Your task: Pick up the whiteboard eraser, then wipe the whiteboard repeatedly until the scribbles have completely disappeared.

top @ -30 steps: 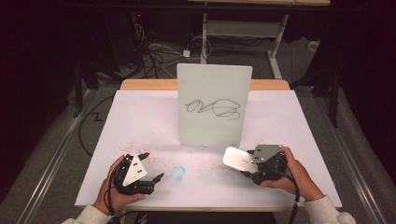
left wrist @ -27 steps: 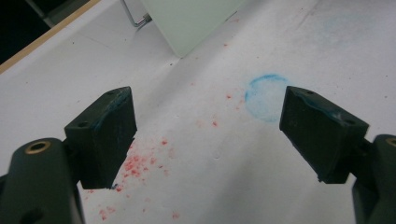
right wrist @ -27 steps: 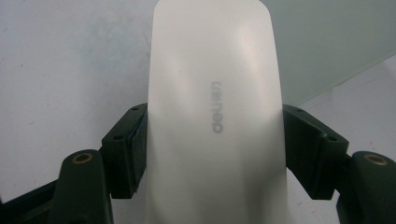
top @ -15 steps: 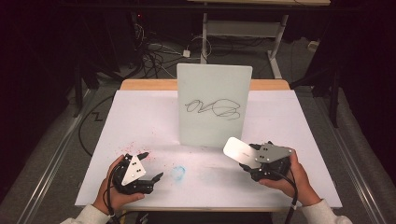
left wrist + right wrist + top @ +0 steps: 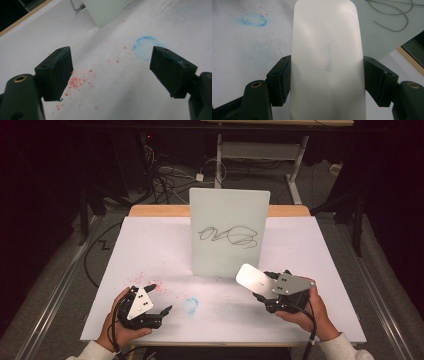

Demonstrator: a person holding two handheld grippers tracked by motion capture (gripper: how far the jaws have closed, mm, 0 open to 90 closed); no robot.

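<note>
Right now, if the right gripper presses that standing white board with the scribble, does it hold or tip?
Likely tips or slides. The tall, thin white board with the scribble stands near upright on the white table sheet. A thin metal wire prop seems its one support. The right gripper, shut on a white oblong eraser, should press lightly.

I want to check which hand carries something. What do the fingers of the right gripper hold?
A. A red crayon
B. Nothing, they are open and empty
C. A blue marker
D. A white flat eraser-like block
D: in the right gripper view the two black fingers press on both sides of a white flat block, also seen at the right gripper in the high view.
</note>
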